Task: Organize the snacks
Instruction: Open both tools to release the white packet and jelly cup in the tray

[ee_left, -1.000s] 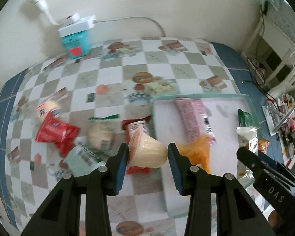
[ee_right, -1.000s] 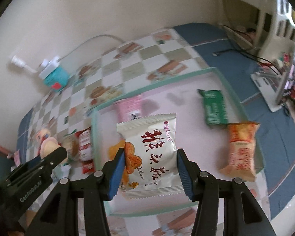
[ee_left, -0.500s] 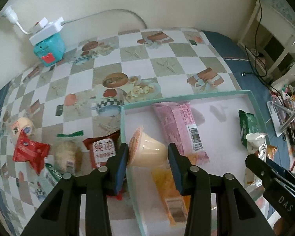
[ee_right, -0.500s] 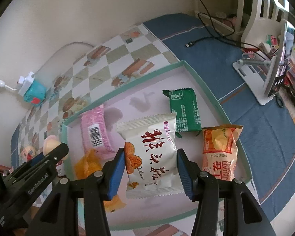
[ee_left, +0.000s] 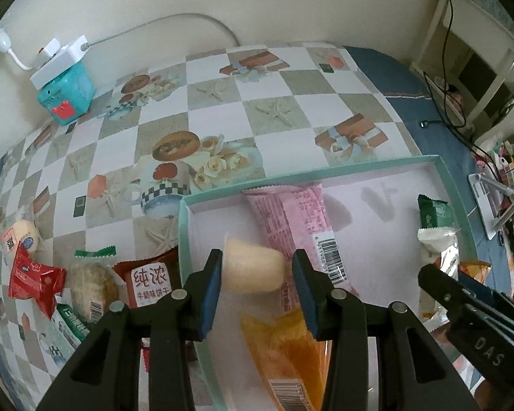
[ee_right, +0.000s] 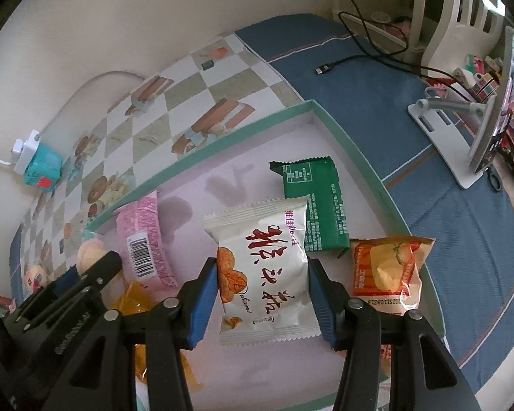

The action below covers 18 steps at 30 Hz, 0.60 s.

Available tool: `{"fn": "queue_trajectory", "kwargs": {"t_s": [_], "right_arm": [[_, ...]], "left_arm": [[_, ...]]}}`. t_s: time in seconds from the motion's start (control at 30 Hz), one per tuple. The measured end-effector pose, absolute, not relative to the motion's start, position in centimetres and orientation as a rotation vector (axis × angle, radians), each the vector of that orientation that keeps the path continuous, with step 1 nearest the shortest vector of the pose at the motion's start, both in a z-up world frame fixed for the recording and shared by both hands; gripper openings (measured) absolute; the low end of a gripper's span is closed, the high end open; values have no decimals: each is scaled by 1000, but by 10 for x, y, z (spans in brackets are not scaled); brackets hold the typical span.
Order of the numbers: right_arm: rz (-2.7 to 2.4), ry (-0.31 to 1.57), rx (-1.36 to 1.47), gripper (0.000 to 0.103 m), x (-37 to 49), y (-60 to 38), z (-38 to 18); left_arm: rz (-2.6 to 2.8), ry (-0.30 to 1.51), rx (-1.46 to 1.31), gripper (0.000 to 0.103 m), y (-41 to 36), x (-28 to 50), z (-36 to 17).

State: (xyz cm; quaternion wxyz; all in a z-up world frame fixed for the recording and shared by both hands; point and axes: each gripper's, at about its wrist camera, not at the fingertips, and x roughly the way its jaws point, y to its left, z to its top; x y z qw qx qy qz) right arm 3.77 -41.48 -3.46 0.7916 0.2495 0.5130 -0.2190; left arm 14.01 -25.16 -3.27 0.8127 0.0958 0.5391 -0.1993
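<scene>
- The left tongs are closed on a pale yellow jelly cup; both blue pads press its sides, and it hangs above the near left corner of the tray.
- The right tongs grip a white rice-cracker packet by its two side edges, above the middle of the same tray.
- I judge the step in hand to be the placing of both snacks in the tray. To do it well, each hand should go lower before it lets go, so the thing does not drop and bounce.
- Under the jelly cup lie an orange packet and a pink packet. The cup is round and may roll, so the free tray floor at the left wall seems the better place.
- Under the white packet the tray floor is free. A green packet lies just behind it and an orange chip bag just beside it on the right, so it should come down straight.
- The two tongs are near each other; I would release one first.
- Farther away, on the checkered surface left of the tray, more snacks wait: a red biscuit packet, a small round cake and a red candy packet.
- At the wall stands a teal box under a white power strip.
</scene>
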Motion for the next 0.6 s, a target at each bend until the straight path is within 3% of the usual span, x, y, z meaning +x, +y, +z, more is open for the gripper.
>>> {"fn": "queue_trajectory", "kwargs": {"t_s": [0.23, 0.27, 0.37, 0.6], "right_arm": [[-479, 1109, 529, 55, 37, -414, -33], [-483, 1112, 525, 55, 37, -413, -33], [-495, 1121, 514, 57, 37, -414, -33], [-505, 1116, 487, 73, 37, -411, -31]], "left_arm": [[-428, 1158, 205, 43, -251, 140, -31], [-426, 1160, 207, 45, -250, 140, -30], [-411, 1155, 213, 63, -249, 139, -26], [-382, 1155, 201, 73, -238, 141, -19]]}}
